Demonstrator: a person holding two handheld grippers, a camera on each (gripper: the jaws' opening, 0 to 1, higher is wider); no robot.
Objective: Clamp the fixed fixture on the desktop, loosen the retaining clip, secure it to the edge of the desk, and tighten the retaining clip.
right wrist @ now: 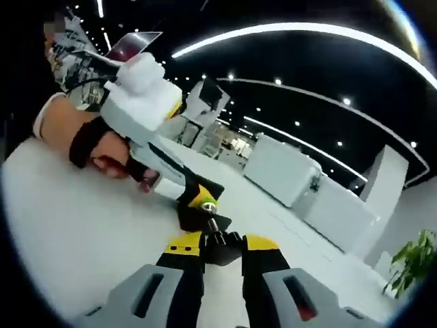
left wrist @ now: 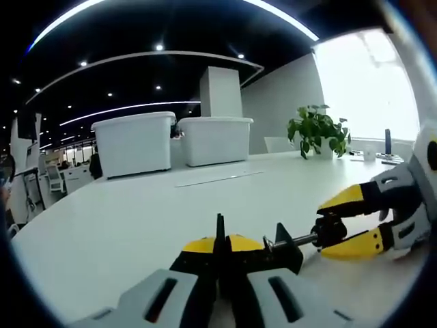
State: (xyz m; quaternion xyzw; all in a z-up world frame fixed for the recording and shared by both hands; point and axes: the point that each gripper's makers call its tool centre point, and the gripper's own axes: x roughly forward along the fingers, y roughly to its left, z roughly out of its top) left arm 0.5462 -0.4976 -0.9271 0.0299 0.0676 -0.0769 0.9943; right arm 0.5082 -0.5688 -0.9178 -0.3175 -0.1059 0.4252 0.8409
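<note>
Holding the black fixture (left wrist: 276, 251) on the white surface (left wrist: 123, 225), we keep left gripper (left wrist: 220, 251) clamped on its body, right gripper (left wrist: 345, 222) closed on its screw knob (right wrist: 220, 244); next, turn knob to loosen.

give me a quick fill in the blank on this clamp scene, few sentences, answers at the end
1. The left gripper is shut on the black ____ of the fixture.
2. The right gripper grips the round ____ at the end of the fixture's screw.
3. Behind the desk stand two large white ____ side by side.
4. Near the bright window sits a potted ____ with green leaves.

Missing words: body; knob; bins; plant
</note>
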